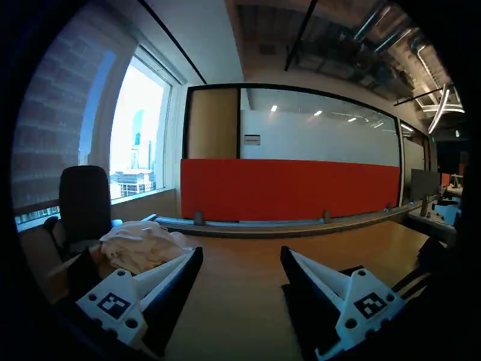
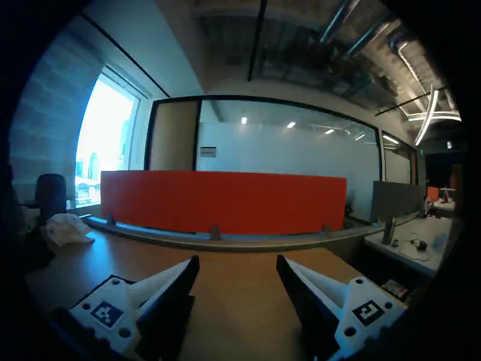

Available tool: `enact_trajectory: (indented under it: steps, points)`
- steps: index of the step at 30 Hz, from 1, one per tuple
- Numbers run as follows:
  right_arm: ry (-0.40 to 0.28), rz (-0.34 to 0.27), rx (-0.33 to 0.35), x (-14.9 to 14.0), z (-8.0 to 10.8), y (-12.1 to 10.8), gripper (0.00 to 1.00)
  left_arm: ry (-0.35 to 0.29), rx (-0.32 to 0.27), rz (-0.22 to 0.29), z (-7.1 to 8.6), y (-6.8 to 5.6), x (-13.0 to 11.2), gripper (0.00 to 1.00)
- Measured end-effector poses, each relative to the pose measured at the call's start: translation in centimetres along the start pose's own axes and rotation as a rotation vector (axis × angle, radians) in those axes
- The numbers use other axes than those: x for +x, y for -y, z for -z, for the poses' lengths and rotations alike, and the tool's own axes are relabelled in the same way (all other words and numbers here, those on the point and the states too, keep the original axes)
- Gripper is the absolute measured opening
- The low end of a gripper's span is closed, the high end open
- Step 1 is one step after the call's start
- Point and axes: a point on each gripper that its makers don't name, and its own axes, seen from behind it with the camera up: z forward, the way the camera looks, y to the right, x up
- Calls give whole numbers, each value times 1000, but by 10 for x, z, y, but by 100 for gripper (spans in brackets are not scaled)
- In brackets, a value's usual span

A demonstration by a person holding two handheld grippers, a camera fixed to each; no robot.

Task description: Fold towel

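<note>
**Wooden table, both grippers wide open, towel lying crumpled to the left**

Nearest the lens in the left gripper view, the left gripper [image 1: 240, 249] has its jaws wide apart over the bare wooden table [image 1: 240, 313]. The finger bases are cut off at the lower edge. In the right gripper view, the right gripper [image 2: 237, 259] stands the same way, jaws spread wide above the table top and gripping nothing.

The towel [image 1: 141, 243] is a pale, crumpled heap on the table's left part. In the left gripper view it sits just beyond the tip of the left-hand finger and outside the gap between the jaws. That finger hides its lower right edge. No corner or hem can be made out in the folds. Dark shapes beside it at lower left are too shadowed to identify.

In the right gripper view the towel lies well apart from the jaws, small, far to the left.

Behind the towel stands a dark office chair [image 1: 84, 201], its base hidden. Along the table's far edge runs a red partition [image 1: 288, 189]. Beyond it are a glass wall [image 1: 318, 129] and, to the left, a bright window [image 1: 138, 144].

To the right in the right gripper view, a neighbouring desk [image 2: 415, 231] carries small items that cannot be identified.
</note>
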Motion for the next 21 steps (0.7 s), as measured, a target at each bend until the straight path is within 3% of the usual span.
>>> enact_trajectory:
  steps: [5, 14, 21]
  points:
    - [-2, -2, -4, 25, 0, 1, 99, 13, -17, -16, 5, -5, 27, 96]
    - [16, 4, -10, 47, -1, -1, 99, 49, -29, -14, 6, -8, 46, 96]
    - [76, 39, 77, 49, 2, 15, 99, 121, -136, -61, 8, -29, 43, 96]
